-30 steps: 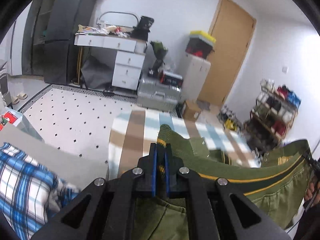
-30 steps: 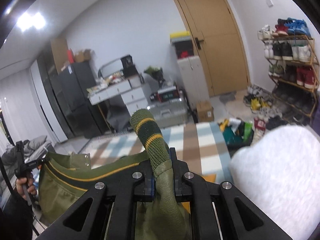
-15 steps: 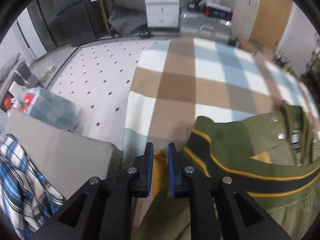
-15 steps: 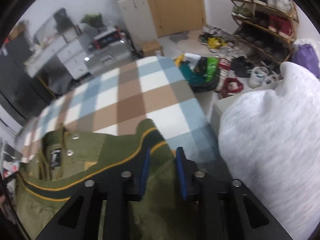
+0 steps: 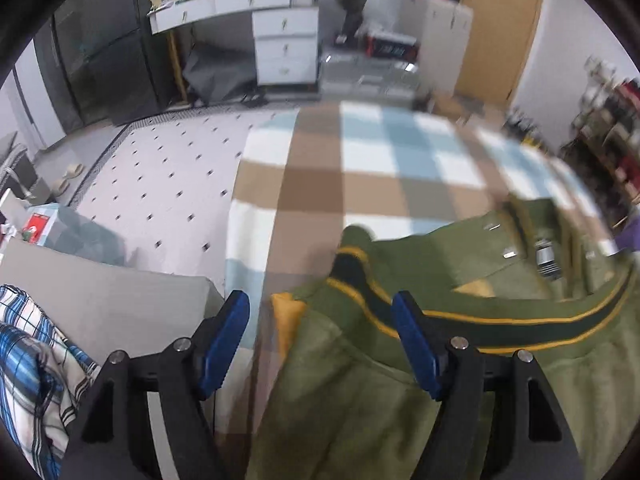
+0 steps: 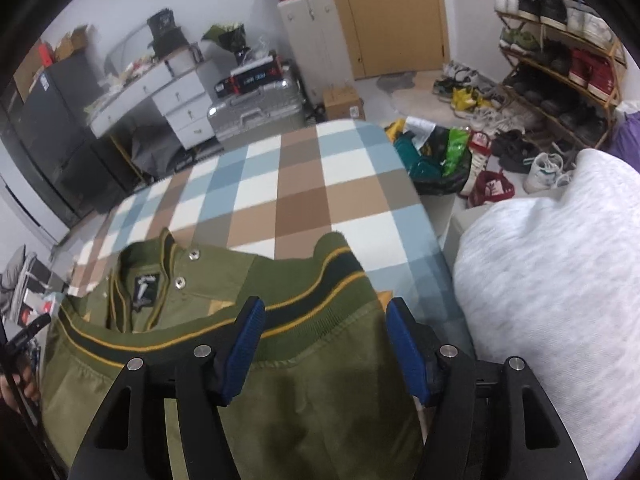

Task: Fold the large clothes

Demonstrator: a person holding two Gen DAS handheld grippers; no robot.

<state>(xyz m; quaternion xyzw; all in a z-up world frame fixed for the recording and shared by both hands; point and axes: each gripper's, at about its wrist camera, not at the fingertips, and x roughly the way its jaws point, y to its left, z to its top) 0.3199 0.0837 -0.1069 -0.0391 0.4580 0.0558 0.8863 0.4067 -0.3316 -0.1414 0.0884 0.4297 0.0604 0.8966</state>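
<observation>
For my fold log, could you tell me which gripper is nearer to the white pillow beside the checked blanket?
Right. The right gripper hangs open over the green jacket, with the white pillow just to its right. The left gripper is open at the jacket's opposite end.

left gripper [image 5: 320,316] jaws wide apart over green jacket [image 5: 420,360] striped hem. jacket lies on checked blanket [image 5: 360,160]. plaid pillow [image 5: 24,344] at left, white drawers [image 5: 284,48] behind.
</observation>
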